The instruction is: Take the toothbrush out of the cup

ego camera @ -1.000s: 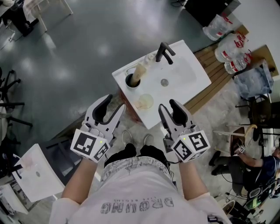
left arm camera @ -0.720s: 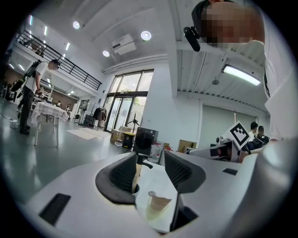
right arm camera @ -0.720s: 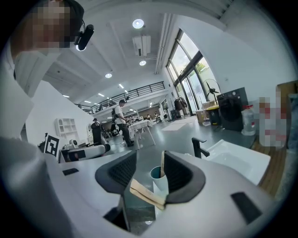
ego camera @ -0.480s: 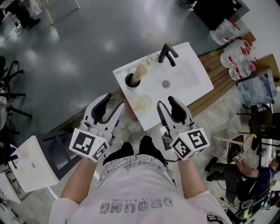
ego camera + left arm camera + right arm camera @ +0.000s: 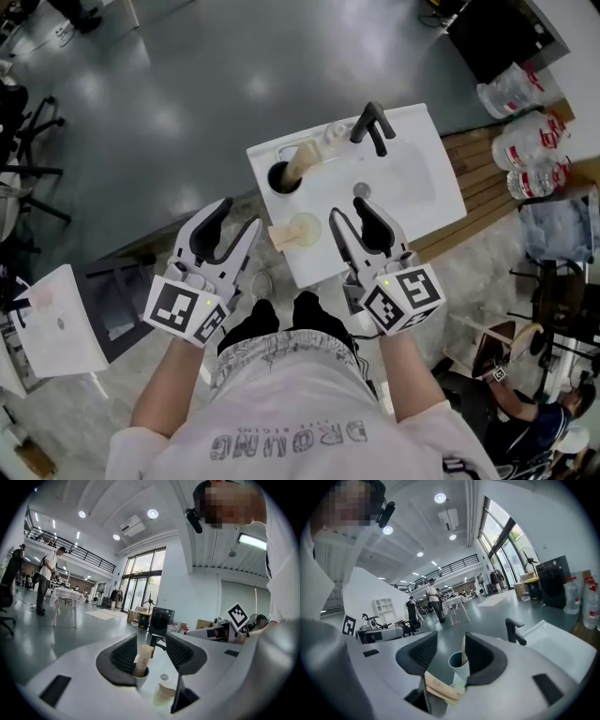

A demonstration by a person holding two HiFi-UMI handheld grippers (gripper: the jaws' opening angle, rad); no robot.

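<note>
A dark-mouthed cup [image 5: 282, 177] stands at the left back corner of a white sink unit [image 5: 412, 192], with a tan-wrapped toothbrush [image 5: 301, 159] leaning out of it. My left gripper [image 5: 239, 216] hovers open just short of the sink's front left edge. My right gripper [image 5: 351, 211] is open above the front rim. In the left gripper view the cup [image 5: 140, 679] and toothbrush [image 5: 143, 657] show between the jaws, still at a distance. The right gripper view shows the cup [image 5: 460, 664] and toothbrush [image 5: 463, 649] ahead, nothing held.
A round pale jar [image 5: 305, 227] and a tan box [image 5: 282, 235] lie on the sink's front left corner. A black faucet [image 5: 372, 126] stands at the back. Water bottles [image 5: 531, 150] and wooden decking [image 5: 480, 183] are to the right, and a white chair [image 5: 56, 321] to the left.
Both grippers have moved forward toward the sink, staying open. The right one now reaches over the front rim; the tan box shows beside the jar.
</note>
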